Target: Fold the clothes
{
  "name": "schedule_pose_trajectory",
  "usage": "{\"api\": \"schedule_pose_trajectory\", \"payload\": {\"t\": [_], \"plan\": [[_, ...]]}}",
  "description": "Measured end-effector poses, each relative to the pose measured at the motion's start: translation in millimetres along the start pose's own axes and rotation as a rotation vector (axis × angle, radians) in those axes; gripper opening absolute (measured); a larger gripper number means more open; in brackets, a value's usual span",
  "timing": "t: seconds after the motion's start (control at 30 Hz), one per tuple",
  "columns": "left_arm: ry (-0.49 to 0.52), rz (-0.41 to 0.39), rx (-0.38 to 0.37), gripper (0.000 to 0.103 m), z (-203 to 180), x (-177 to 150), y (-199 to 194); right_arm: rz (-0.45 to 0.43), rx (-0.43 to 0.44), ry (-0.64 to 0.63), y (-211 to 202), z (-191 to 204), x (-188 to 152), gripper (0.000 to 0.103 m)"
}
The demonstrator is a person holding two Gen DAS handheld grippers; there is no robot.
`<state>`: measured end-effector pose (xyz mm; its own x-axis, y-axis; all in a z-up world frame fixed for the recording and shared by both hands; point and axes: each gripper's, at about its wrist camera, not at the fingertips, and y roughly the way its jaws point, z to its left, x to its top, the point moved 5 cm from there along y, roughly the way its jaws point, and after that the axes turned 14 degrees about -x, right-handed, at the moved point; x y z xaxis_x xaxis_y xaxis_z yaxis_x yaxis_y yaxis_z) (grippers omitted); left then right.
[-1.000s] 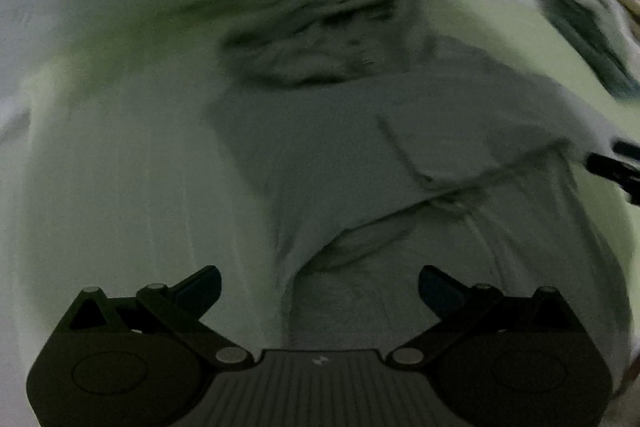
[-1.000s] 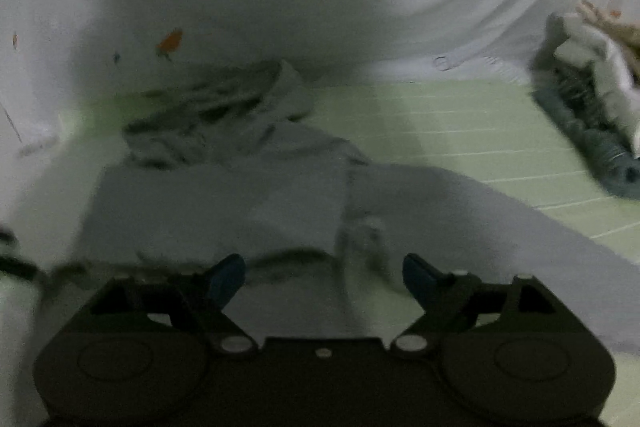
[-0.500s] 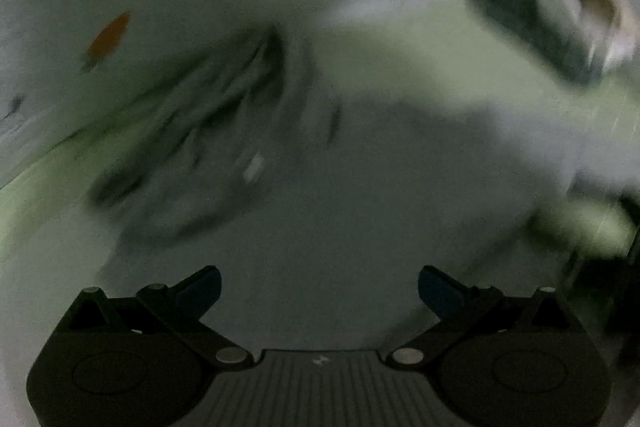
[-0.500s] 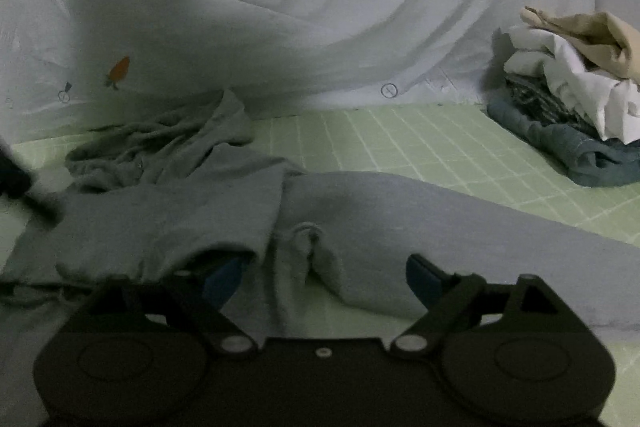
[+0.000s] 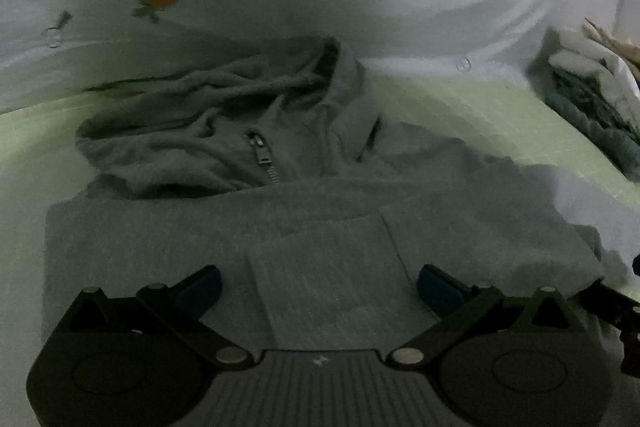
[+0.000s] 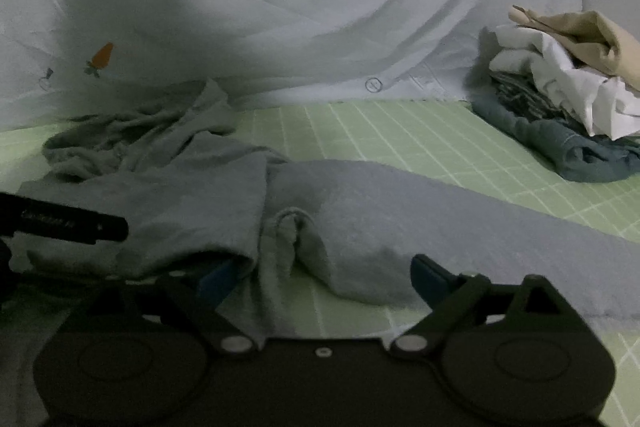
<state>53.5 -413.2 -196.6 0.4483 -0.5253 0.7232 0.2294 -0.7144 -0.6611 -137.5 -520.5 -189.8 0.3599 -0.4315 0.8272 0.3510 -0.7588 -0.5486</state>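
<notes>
I judge the fold about half done: my left gripper (image 5: pixel 318 281) hangs with jaws wide and empty over the grey zip hoodie (image 5: pixel 304 227), whose hem is already doubled up toward the zipper pull (image 5: pixel 261 149) on the green checked mat (image 6: pixel 420 135). The hood lies rumpled at the far left, and the right sleeve (image 6: pixel 460 211) trails unfolded to the right. My right gripper (image 6: pixel 316 277) is also spread wide, holding nothing, at the armpit bunch.

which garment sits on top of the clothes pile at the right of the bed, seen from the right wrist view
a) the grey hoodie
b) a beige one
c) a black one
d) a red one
b: in the right wrist view a beige garment lies on top of the clothes pile, above white and blue-grey pieces, while the grey hoodie is spread apart on the green sheet.
</notes>
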Motion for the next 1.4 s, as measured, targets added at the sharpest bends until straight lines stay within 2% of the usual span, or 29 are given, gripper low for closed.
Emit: {"api": "schedule_pose_trajectory", "payload": {"t": [0.1, 0.23, 0.27, 0.4, 0.43, 0.47, 0.5, 0.57, 0.63, 0.73, 0.87, 0.97, 1.13, 1.3, 1.4], "plan": [[0.024, -0.037, 0.014, 0.100, -10, -9, -3, 0.005, -0.026, -0.017, 1, 1, -2, 0.097], [0.028, -0.062, 0.019, 0.082, -22, -12, -10, 0.015, -0.069, -0.071, 4, 8, -4, 0.097], [0.022, -0.055, 0.021, 0.076, -25, -10, -11, 0.019, -0.082, -0.085, 5, 9, -5, 0.098], [0.017, -0.018, 0.005, 0.062, -30, -8, -14, 0.044, -0.099, -0.104, 9, 11, -6, 0.102], [0.014, -0.015, -0.002, 0.056, -30, -7, -14, 0.052, -0.093, -0.096, 11, 9, -6, 0.102], [0.011, -0.016, -0.010, 0.035, -28, -5, -16, 0.066, -0.079, -0.075, 13, 6, -6, 0.103], [0.014, -0.008, -0.005, 0.023, -25, -4, -17, 0.080, -0.067, -0.055, 15, 3, -7, 0.103], [0.017, 0.008, -0.017, 0.016, -20, 0, -22, 0.104, -0.037, -0.017, 19, -3, -8, 0.103], [0.012, 0.025, -0.059, 0.014, -15, 4, -28, 0.099, -0.042, -0.025, 18, -1, -9, 0.103], [0.047, 0.002, -0.077, 0.013, -14, 12, -45, 0.088, -0.059, -0.052, 16, 4, -9, 0.103], [0.100, -0.076, -0.036, 0.013, -7, 28, -81, 0.086, -0.068, -0.056, 15, 4, -9, 0.103], [0.101, -0.092, -0.038, 0.013, 8, 36, -98, 0.080, -0.077, -0.067, 14, 6, -8, 0.103], [0.073, -0.041, -0.149, 0.014, 26, 32, -100, 0.060, -0.107, -0.101, 10, 11, -8, 0.103], [0.137, 0.000, -0.163, 0.021, 16, 20, -86, 0.048, -0.128, -0.122, 9, 13, -8, 0.103], [0.122, -0.003, -0.173, 0.022, 14, 17, -82, 0.044, -0.134, -0.129, 8, 14, -7, 0.103]]}}
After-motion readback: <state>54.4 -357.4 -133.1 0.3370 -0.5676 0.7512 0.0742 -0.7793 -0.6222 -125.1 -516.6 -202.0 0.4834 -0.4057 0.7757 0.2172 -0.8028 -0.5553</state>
